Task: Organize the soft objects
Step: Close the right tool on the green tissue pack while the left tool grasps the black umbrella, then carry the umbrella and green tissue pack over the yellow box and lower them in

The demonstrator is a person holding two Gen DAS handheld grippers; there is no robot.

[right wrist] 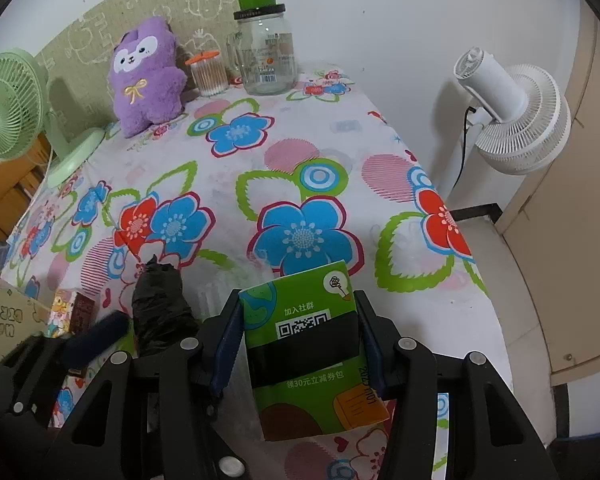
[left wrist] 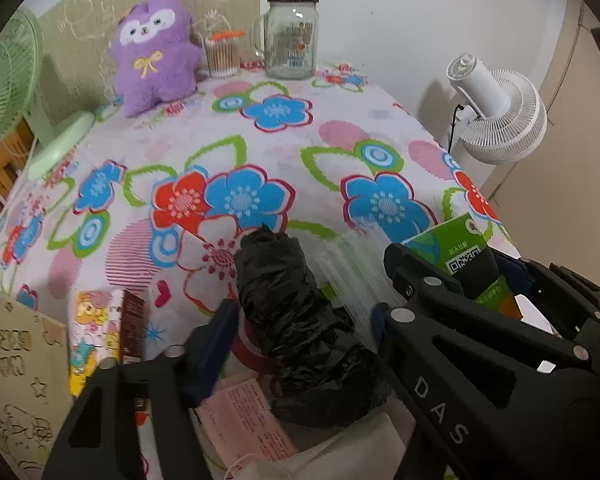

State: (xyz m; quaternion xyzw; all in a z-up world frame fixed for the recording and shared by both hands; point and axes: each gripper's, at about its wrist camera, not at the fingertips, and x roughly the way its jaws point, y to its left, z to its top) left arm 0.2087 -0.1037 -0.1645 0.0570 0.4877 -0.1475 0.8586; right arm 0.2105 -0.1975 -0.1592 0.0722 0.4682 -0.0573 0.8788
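My right gripper (right wrist: 300, 344) clamps the green packet (right wrist: 300, 320) upright; my left gripper (left wrist: 300, 320) jaws straddle the black bag roll (left wrist: 296, 312), pointing away, contact unclear.

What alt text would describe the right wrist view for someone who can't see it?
The right gripper clamps a green tissue pack above a flowered tablecloth. A black plastic bag roll lies to its left; a purple plush toy and glass jar stand at the back.
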